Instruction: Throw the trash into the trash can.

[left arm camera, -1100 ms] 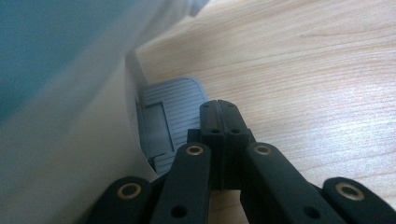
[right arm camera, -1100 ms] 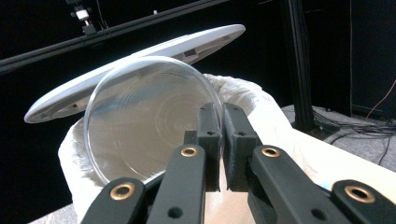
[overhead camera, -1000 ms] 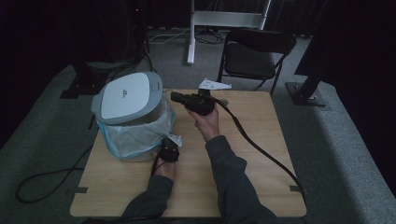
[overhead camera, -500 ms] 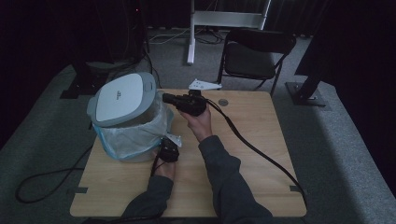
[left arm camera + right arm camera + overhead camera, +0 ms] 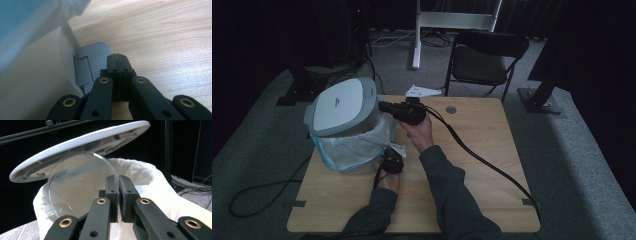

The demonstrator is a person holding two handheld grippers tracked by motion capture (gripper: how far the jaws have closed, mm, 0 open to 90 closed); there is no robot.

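Held clear lid (image 5: 80,185) in closed right tongs (image 5: 118,180) above bin (image 5: 354,147); pressed pedal (image 5: 93,62) with shut, empty left tongs (image 5: 117,60).

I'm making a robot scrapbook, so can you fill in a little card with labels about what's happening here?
Place: light wooden table
Bin: white pedal bin with pale plastic liner bag, lid raised
Left hand-held gripper: shut, pressing on the grey ribbed pedal
Right hand-held gripper: shut on a round clear plastic dish, held over the bin's opening
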